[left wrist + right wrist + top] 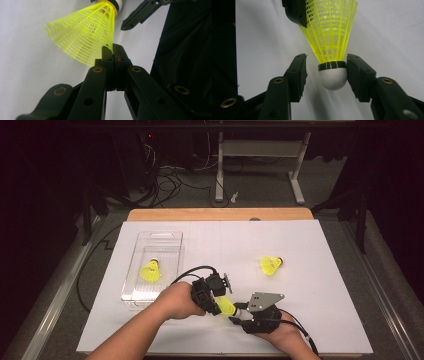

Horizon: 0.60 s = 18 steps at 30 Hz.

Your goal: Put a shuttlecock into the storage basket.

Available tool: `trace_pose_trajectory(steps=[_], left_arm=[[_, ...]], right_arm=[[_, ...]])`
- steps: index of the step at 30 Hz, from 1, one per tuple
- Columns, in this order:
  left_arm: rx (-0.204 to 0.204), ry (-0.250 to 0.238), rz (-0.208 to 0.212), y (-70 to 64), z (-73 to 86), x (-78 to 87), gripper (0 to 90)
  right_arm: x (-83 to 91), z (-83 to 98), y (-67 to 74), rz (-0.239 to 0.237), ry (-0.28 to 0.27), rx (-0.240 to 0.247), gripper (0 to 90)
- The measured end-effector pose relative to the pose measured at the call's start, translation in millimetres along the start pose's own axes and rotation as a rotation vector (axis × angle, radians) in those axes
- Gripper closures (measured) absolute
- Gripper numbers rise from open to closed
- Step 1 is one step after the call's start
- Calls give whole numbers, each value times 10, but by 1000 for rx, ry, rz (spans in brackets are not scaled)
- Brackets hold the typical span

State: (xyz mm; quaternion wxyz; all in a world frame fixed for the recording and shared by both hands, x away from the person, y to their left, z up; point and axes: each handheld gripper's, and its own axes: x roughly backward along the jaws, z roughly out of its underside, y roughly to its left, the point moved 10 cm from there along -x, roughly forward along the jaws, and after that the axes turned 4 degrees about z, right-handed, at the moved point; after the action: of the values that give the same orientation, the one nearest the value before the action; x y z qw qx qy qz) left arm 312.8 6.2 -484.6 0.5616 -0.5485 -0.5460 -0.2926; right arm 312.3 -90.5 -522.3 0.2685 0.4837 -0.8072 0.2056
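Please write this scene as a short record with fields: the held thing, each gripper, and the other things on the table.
held thing: yellow shuttlecock
left gripper: shut on the skirt's rim
right gripper: jaws open around the white cork; one pad beside it, a gap on the other side
clear box: holds a second shuttlecock
third shuttlecock: lies on the white table

Yellow plastic mesh shuttlecock (329, 32) with smooth white cap, matt black tool (325, 75), matt white table (320, 270)

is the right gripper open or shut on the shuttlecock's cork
Open. In the right gripper view, the right gripper has its jaws either side of the shuttlecock, with a clear gap at one pad.
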Motion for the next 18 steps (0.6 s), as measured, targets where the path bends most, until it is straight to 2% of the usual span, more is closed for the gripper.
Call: trace_pose_trajectory(steps=[4,13,18], left_arm=[[0,0,4,-2,4,-10,893],[7,-8,-2,18,1,4,893],[15,-10,-13,30,9,21,891]], right_arm=[[-3,-13,-11,19,-11,-2,405],[4,-35,-67,45,-37,-46,171],[23,-21,-117,69,-44,-78,94]])
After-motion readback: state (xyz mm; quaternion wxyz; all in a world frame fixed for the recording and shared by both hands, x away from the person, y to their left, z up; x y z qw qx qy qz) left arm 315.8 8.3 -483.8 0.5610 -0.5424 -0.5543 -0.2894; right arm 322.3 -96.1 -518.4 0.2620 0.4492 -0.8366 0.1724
